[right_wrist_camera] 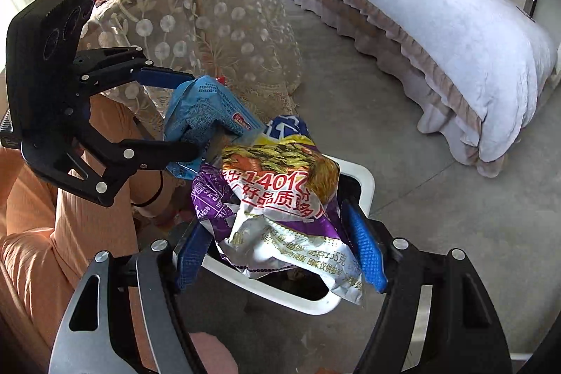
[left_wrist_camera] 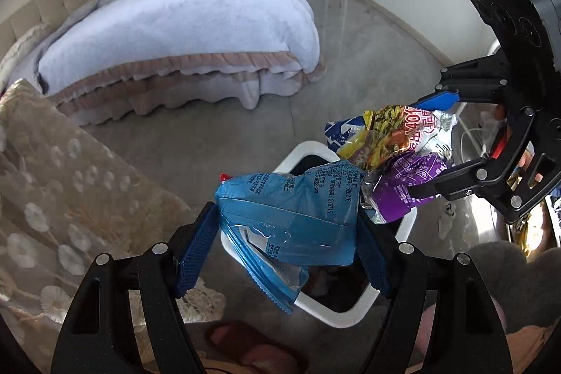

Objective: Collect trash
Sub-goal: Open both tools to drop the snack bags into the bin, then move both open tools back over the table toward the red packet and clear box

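Observation:
My left gripper (left_wrist_camera: 285, 244) is shut on a crumpled blue snack bag (left_wrist_camera: 291, 219), held above a white trash bin (left_wrist_camera: 333, 311) with a dark inside. My right gripper (right_wrist_camera: 280, 255) is shut on a bunch of wrappers (right_wrist_camera: 284, 198), yellow, white and purple, also above the bin (right_wrist_camera: 361, 184). In the left wrist view the right gripper (left_wrist_camera: 433, 146) comes in from the right with the wrappers (left_wrist_camera: 396, 142) beside the blue bag. In the right wrist view the left gripper (right_wrist_camera: 182, 114) holds the blue bag (right_wrist_camera: 200, 111) at the left.
A bed (left_wrist_camera: 196, 34) with a pale blue cover stands behind the bin. A lace-covered piece of furniture (left_wrist_camera: 59, 191) is at the left. The person's orange-clad legs (right_wrist_camera: 52, 216) and a slippered foot (left_wrist_camera: 252, 349) are close to the bin. Grey floor (left_wrist_camera: 350, 65) lies around.

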Demonstrator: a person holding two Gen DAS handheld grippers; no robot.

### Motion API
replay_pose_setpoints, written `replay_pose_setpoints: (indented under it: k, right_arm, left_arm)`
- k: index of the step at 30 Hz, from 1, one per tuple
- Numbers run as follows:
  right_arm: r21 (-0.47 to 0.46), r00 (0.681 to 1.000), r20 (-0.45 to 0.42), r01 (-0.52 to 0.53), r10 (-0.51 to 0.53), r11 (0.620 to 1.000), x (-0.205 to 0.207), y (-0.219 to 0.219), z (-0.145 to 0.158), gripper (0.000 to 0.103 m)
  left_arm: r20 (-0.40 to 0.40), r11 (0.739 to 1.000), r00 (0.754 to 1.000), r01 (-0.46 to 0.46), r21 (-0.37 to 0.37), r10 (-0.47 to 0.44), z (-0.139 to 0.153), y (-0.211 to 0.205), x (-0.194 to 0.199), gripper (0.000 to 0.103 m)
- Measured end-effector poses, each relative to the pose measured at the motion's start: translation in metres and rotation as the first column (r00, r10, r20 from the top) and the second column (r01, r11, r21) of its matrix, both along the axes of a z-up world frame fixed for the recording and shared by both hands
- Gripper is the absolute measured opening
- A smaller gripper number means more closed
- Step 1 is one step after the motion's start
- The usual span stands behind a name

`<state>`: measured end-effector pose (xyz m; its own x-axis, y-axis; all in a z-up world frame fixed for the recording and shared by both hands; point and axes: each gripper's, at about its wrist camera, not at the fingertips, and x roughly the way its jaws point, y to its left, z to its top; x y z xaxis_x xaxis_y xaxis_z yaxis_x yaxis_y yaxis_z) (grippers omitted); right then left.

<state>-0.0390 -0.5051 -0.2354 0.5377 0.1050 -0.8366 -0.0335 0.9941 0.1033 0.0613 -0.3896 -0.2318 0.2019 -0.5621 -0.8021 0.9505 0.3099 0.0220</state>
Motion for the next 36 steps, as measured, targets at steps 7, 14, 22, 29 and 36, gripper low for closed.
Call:
replay_pose_setpoints:
  k: [7, 14, 22, 29, 36]
  right_arm:
    - [0.038, 0.994, -0.103, 0.03, -0.026, 0.999, 0.012, -0.021, -0.045, 0.098]
    - [0.052, 0.988, -0.155, 0.032, -0.024, 0.998, 0.014, -0.03, -0.057, 0.098]
    - [0.024, 0.993, -0.113, -0.02, 0.022, 1.0, 0.025, -0.016, -0.04, 0.098]
    - [-0.031, 0.992, -0.007, -0.127, 0.126, 0.991, 0.04, 0.017, 0.011, 0.098]
    - [-0.081, 0.949, 0.161, -0.262, 0.272, 0.962, 0.069, 0.072, 0.078, 0.098]
  left_arm:
    - [-0.052, 0.989, 0.995, 0.096, 0.114, -0.091, -0.046, -0.038, -0.004, 0.098]
    - [-0.017, 0.973, 0.99, 0.139, 0.184, -0.138, -0.059, -0.043, -0.01, 0.098]
    - [0.009, 0.99, 0.995, 0.096, 0.108, -0.097, -0.023, -0.026, -0.005, 0.098]
    - [0.057, 1.0, 0.998, 0.008, -0.024, -0.007, 0.043, 0.01, -0.002, 0.098]
    - [0.173, 0.982, 0.971, -0.149, -0.113, 0.167, 0.104, 0.076, 0.018, 0.098]
